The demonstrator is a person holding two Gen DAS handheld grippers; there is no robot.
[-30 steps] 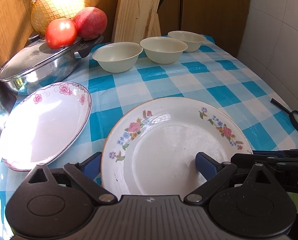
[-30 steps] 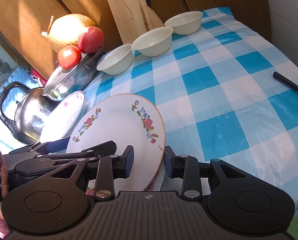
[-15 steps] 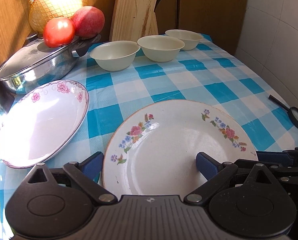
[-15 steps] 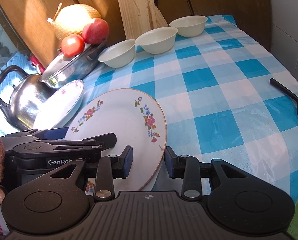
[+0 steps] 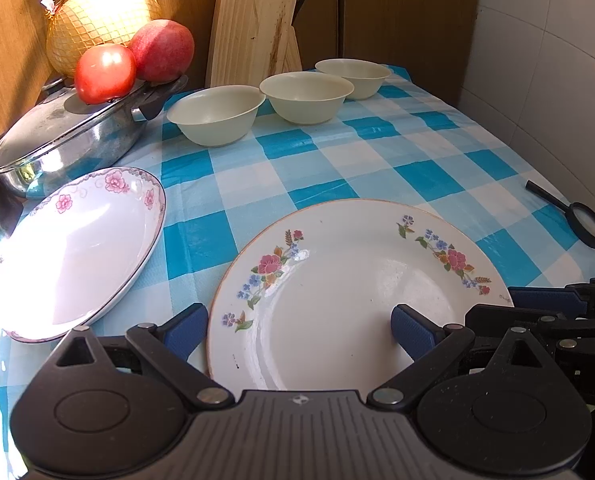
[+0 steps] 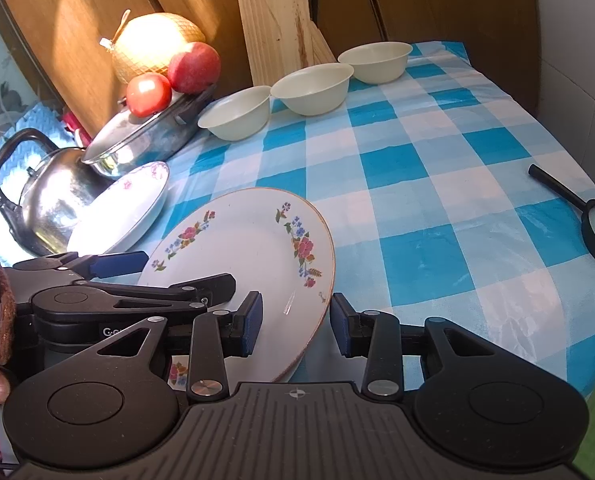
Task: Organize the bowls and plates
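Lowered flat now, the plate sits near the cloth's front edge; right tongs have just been easing apart astride its rim, left tongs wide, gripping nothing, so it seems placed.

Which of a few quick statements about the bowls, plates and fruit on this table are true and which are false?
1. Three cream bowls stand in a row, unstacked. True.
2. The red tomato lies inside a bowl. False: it sits on the steel pan's lid.
3. The flowered plate lies between the right gripper fingers, which are not pressing on it. True.
4. The magnifying glass rests on the pink-rimmed plate. False: it lies on the checked tablecloth, at the far side.
5. The wooden knife block stands behind the bowls. True.
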